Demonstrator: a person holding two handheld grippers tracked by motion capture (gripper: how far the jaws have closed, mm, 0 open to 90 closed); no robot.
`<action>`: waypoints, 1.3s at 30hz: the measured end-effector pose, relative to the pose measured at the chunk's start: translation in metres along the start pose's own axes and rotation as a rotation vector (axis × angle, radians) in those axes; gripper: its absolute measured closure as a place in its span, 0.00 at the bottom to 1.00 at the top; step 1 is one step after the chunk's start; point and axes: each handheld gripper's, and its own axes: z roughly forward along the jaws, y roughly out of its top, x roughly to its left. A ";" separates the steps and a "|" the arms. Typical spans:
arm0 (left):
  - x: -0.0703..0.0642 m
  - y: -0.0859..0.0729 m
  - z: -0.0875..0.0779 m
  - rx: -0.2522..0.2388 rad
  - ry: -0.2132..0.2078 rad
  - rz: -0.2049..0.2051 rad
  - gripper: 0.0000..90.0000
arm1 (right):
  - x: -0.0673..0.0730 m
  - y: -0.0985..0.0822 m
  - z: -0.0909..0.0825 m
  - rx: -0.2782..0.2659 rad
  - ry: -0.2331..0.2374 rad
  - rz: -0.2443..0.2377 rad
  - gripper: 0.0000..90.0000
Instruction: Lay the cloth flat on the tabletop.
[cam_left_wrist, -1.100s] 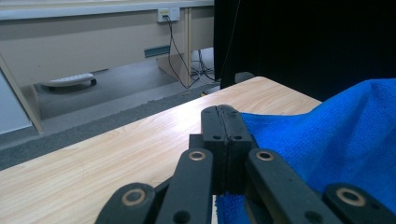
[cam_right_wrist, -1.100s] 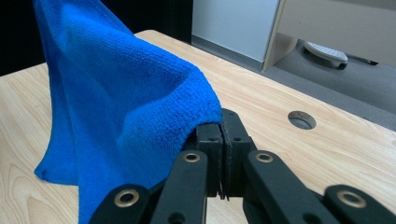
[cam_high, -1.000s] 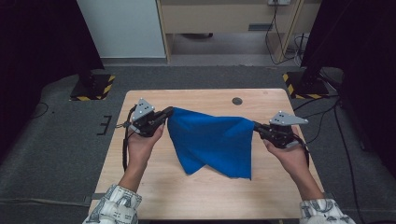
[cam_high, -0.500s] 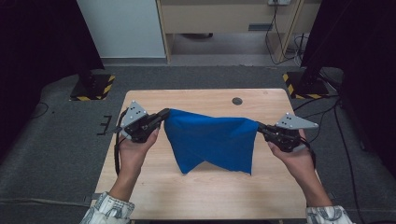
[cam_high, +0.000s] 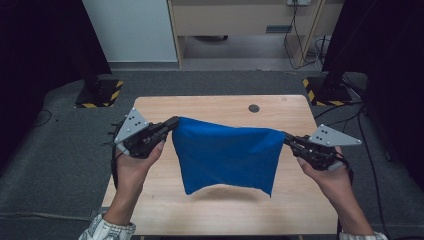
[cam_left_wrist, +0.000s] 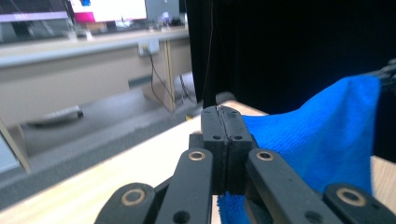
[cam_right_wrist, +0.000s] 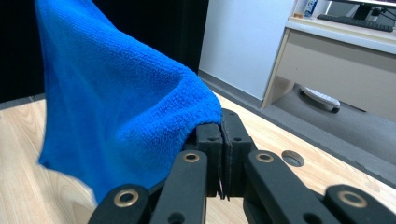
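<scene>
The left gripper (cam_high: 172, 123) and right gripper (cam_high: 287, 137) each have their jaws clenched on an upper corner of the blue cloth (cam_high: 227, 157). Since a second ago both hands have risen and drawn apart; the cloth's top edge, then slack and folded, is now pulled nearly straight. The cloth hangs between the grippers above the table (cam_high: 215, 107), its lower edge clear of the wood. Judgement: the spread is largely done; laying it flat or folding comes next.
</scene>
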 end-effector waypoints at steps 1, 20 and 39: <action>0.004 -0.004 0.006 0.018 0.006 -0.006 0.99 | 0.000 0.000 0.000 0.000 0.000 0.000 0.98; 0.051 -0.083 0.114 0.194 0.085 -0.070 0.99 | -0.051 -0.073 0.089 0.185 -0.054 0.104 0.97; 0.077 -0.113 0.164 0.263 0.192 -0.085 0.83 | -0.066 -0.090 0.120 0.254 -0.130 0.094 0.71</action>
